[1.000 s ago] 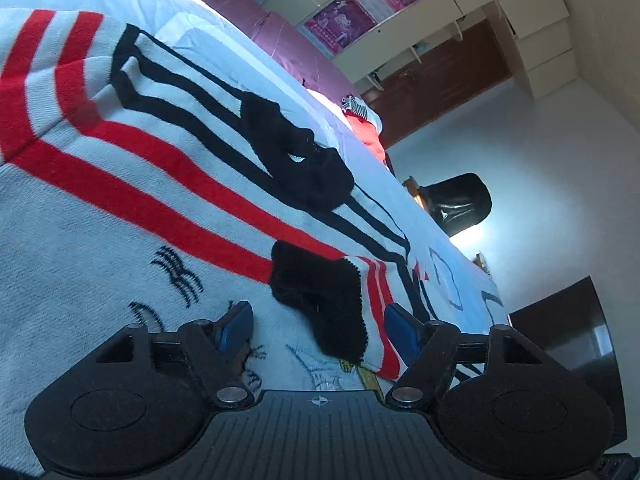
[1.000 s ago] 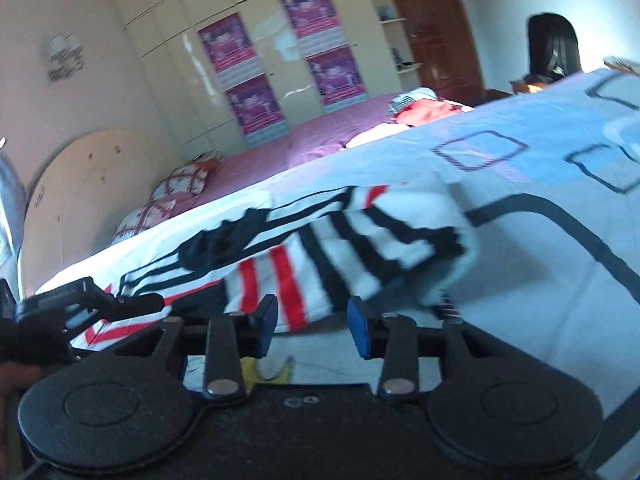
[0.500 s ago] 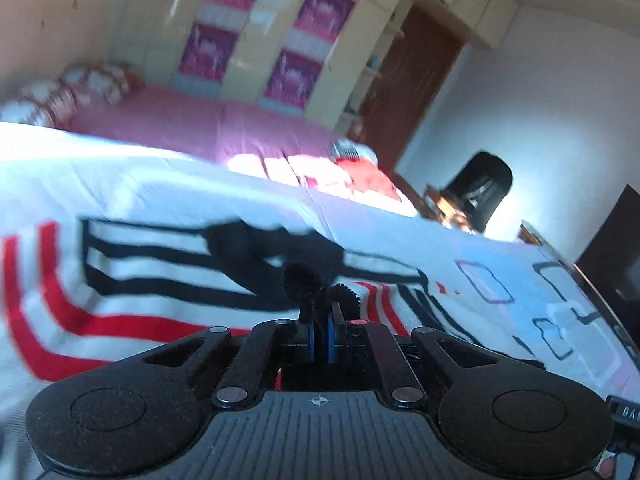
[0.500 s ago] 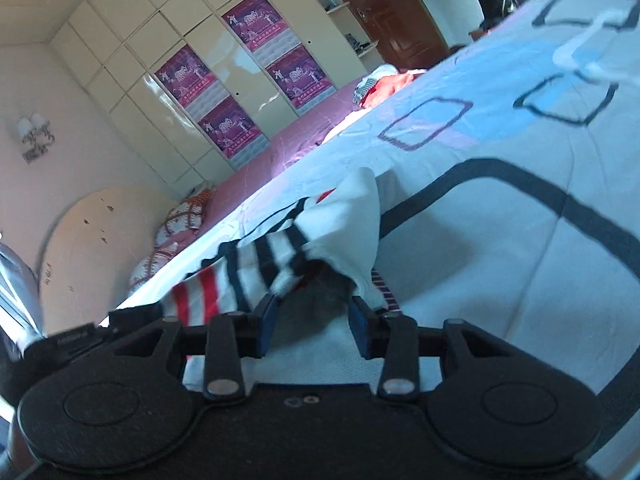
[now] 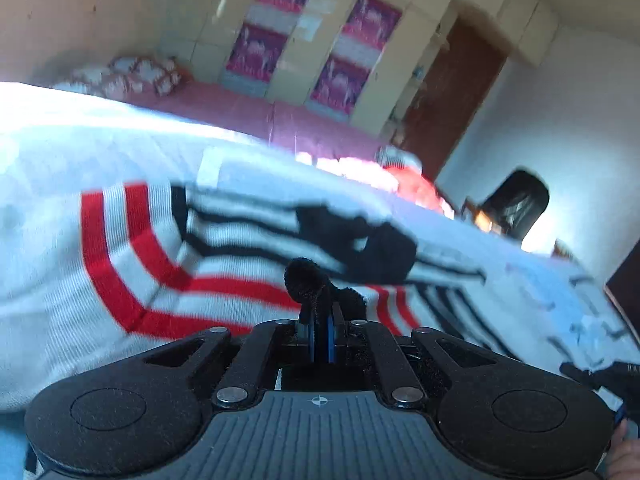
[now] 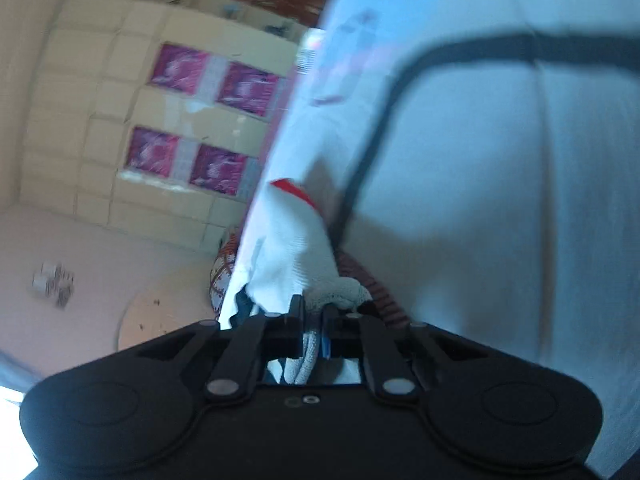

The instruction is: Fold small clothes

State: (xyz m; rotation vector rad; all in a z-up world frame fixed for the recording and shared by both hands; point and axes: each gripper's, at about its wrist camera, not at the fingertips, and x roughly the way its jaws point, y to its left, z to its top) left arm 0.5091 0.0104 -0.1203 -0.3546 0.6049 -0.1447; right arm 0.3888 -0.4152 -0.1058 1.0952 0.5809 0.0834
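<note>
White socks with red and black stripes (image 5: 168, 248) lie across the bed sheet (image 5: 60, 152). A black sock toe (image 5: 306, 280) sticks up between the blue pads of my left gripper (image 5: 319, 338), which is shut on it. A second black heel patch (image 5: 360, 240) lies just beyond. In the right wrist view my right gripper (image 6: 316, 326) is closing with a bunched white sock edge (image 6: 296, 248) pinched between its pads; a red stripe (image 6: 294, 190) shows at the sock's far end. That view is rolled and blurred.
The bed sheet (image 6: 500, 180) carries dark outlined shapes. Cream wardrobe doors with pink posters (image 5: 304, 52) stand behind the bed, a brown door (image 5: 452, 92) to their right. Pillows (image 5: 132, 76), a red garment pile (image 5: 416, 188) and a black chair (image 5: 516, 204) sit farther off.
My left gripper shut on the black sock toe and lifted a little. My right gripper closed onto the white sock edge while rolling strongly and sinking toward the sheet.
</note>
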